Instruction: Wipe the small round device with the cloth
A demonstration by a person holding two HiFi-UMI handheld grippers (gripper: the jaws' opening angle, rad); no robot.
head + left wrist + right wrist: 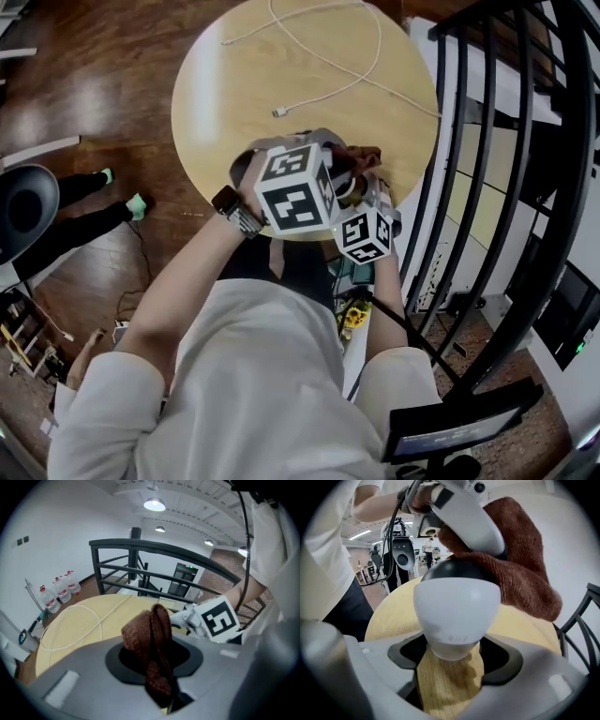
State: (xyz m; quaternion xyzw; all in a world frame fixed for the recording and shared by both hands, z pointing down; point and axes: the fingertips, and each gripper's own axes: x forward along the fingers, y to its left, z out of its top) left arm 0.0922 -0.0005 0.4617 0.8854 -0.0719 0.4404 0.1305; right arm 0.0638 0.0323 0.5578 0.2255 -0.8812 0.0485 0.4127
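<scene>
In the right gripper view the small round device (457, 604), white with a black top, sits between the jaws of my right gripper (452, 663), which is shut on it. The brown cloth (522, 569) drapes over the device's top and right side, and the left gripper's grey body (459, 513) presses it there. In the left gripper view my left gripper (155, 660) is shut on a bunched fold of the cloth (150, 630). In the head view both marker cubes, left (295, 187) and right (364, 234), hover over the table's near edge, with cloth (361, 155) showing behind them.
The round wooden table (234, 84) carries a loose white cable (328, 61) across its far half. A black metal railing (497, 141) stands close on the right. A person's legs (84, 202) rest on the floor at left. Water bottles (56, 595) stand by the far wall.
</scene>
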